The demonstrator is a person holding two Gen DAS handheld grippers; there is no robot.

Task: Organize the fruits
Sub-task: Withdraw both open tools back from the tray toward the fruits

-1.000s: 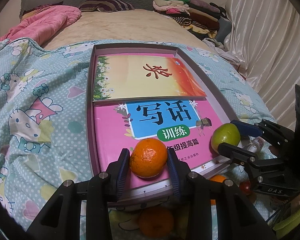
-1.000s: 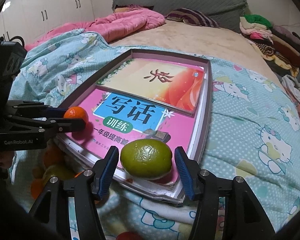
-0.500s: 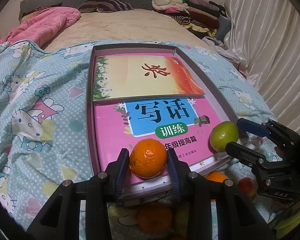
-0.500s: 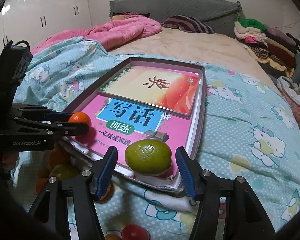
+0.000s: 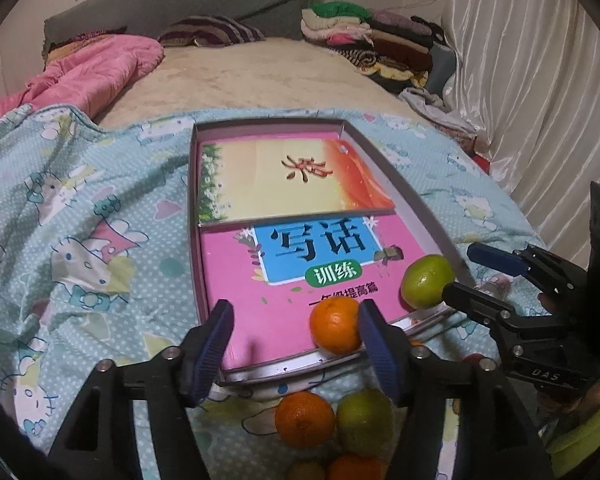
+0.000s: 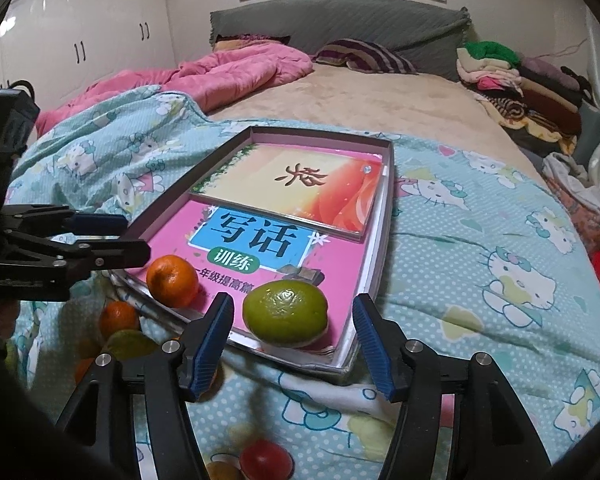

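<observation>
An orange [image 5: 334,324] lies on the pink book [image 5: 260,312] at the near end of the shallow grey box [image 5: 380,156]. My left gripper [image 5: 296,336] straddles it with jaws opening. The orange sits close by the right finger [image 5: 376,340], far from the left one. A green citrus fruit [image 6: 286,316] rests at the book's near right corner between the fingers of my right gripper [image 6: 292,330], which is open, with gaps on both sides. Each gripper shows in the other's view: the right gripper [image 5: 466,276] beside the green fruit [image 5: 428,282], the left gripper [image 6: 130,238] above the orange [image 6: 172,280].
Several loose fruits lie on the cartoon-print blanket [image 5: 80,240] just below the box: an orange [image 5: 305,418], a green one [image 5: 364,420], a red one [image 6: 266,458]. A pink quilt [image 6: 240,72] lies at the back left, stacked clothes [image 6: 508,76] at the back right, a curtain [image 5: 540,100] at the right.
The left jaws have spread wide and let go of the orange, which stays on the pink book. Both grippers have drawn back and up a little; the green fruit has not moved.
</observation>
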